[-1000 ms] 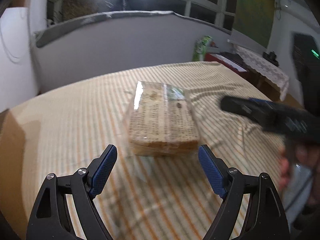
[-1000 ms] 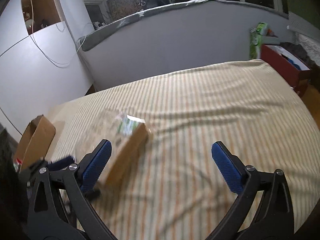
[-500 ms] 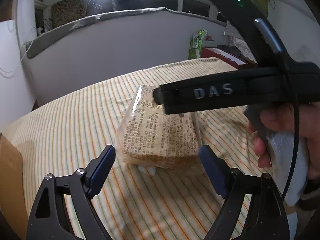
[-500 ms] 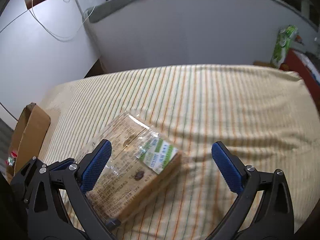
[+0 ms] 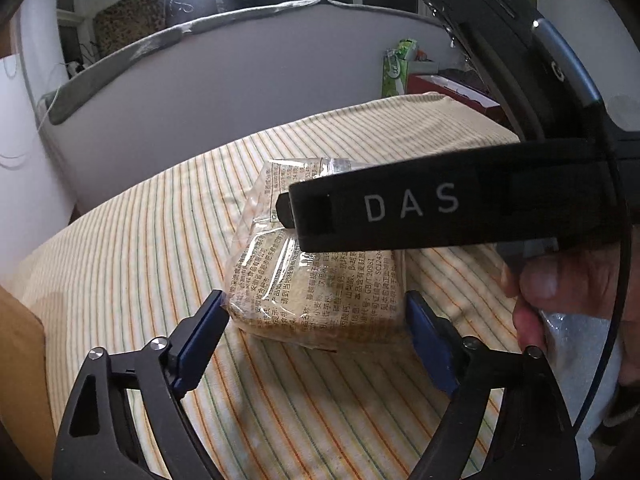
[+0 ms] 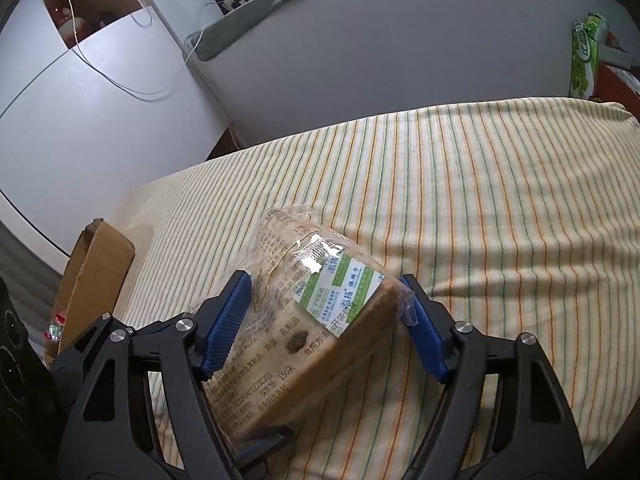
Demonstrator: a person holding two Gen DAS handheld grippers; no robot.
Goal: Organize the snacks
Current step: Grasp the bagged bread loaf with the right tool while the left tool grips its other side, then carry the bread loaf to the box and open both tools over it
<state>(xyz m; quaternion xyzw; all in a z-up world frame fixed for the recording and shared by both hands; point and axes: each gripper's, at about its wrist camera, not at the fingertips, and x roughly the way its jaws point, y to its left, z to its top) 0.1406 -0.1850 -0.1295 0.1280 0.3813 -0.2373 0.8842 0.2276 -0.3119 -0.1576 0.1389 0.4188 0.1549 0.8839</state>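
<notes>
Right wrist view: my right gripper (image 6: 324,322) just closing, pads touching wrapped bread pack (image 6: 308,312) on striped cloth (image 6: 500,200); my left gripper (image 5: 316,334) straddling it, apart.

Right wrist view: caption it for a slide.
Right gripper closing around a wrapped bread pack on a striped tablecloth.

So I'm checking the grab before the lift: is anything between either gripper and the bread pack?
Nothing visible. The bread pack sits between the right gripper pads, whose jaws have just been closing. The left gripper flanks its near end, apparently not yet clamped.
</notes>
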